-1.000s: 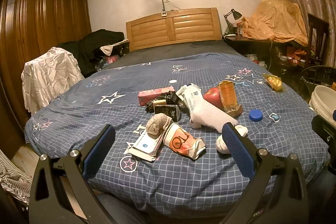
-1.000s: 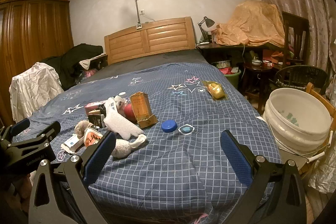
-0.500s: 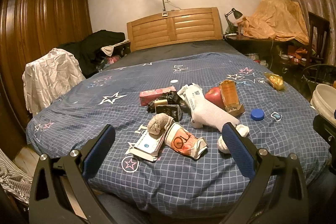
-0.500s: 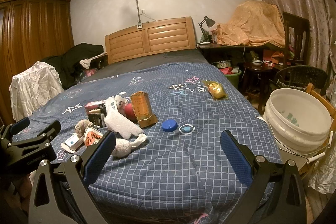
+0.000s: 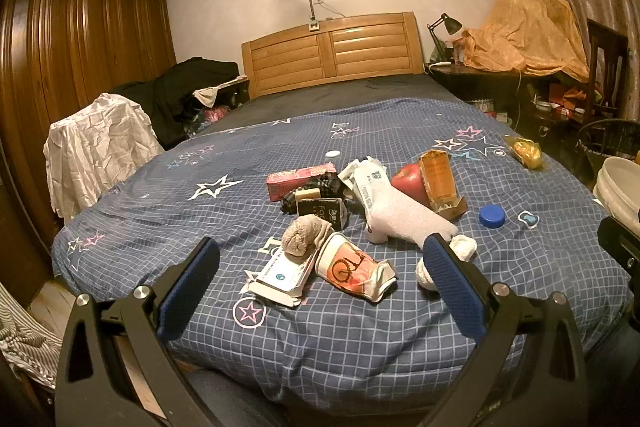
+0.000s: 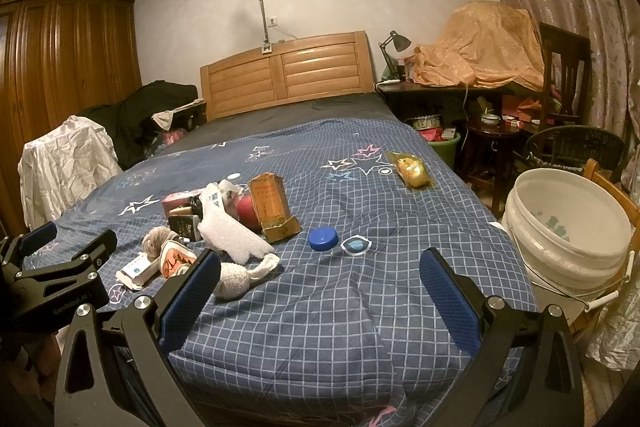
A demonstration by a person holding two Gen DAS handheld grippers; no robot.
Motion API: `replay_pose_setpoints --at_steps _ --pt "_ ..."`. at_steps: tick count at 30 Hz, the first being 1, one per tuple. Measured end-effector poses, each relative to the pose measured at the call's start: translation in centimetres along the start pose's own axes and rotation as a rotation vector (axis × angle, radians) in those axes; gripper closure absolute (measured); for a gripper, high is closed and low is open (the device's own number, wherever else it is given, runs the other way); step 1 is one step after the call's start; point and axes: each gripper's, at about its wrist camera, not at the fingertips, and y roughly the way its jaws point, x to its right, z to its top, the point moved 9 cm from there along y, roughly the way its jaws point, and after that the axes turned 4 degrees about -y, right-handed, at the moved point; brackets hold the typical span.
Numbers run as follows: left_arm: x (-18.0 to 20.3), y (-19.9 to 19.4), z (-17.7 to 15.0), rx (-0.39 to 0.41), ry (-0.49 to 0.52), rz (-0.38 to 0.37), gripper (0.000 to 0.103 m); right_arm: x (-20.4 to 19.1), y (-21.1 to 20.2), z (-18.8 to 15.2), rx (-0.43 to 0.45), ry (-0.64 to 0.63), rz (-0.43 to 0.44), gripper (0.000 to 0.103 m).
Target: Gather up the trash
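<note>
A pile of trash lies on the blue checked bedspread [image 5: 360, 339]: a crushed paper cup [image 5: 352, 267], a flat white carton [image 5: 280, 275], a pink box [image 5: 300, 179], a white foam sheet [image 5: 404, 215], an orange carton [image 5: 440, 183] and a blue lid [image 5: 492, 215]. A yellow wrapper [image 6: 412, 169] lies farther back. A white bucket [image 6: 568, 227] stands right of the bed. My left gripper [image 5: 320, 287] is open and empty just short of the cup. My right gripper [image 6: 320, 291] is open and empty over the bed's near edge.
A red apple [image 5: 410, 181] and socks [image 5: 304, 237] lie among the trash. A white cloth-draped chair [image 5: 96, 147] stands left of the bed, a wardrobe [image 5: 80, 59] behind it. A cluttered desk [image 6: 472, 83] and chairs stand at the right.
The left wrist view has shifted slightly, with the pile drifting a little right and up. The right gripper has barely moved. Both stay open.
</note>
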Motion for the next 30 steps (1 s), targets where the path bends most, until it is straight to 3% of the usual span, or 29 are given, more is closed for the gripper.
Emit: replay_pose_setpoints --at_steps 24,30 --pt "0.0 0.1 -0.2 -0.007 0.0 -0.001 0.005 0.0 0.2 -0.4 -0.006 -0.005 0.005 0.004" --pt "-1.8 1.8 -1.6 -0.064 -0.034 -0.008 0.005 -1.3 1.3 -1.4 -0.031 -0.029 0.021 0.004"
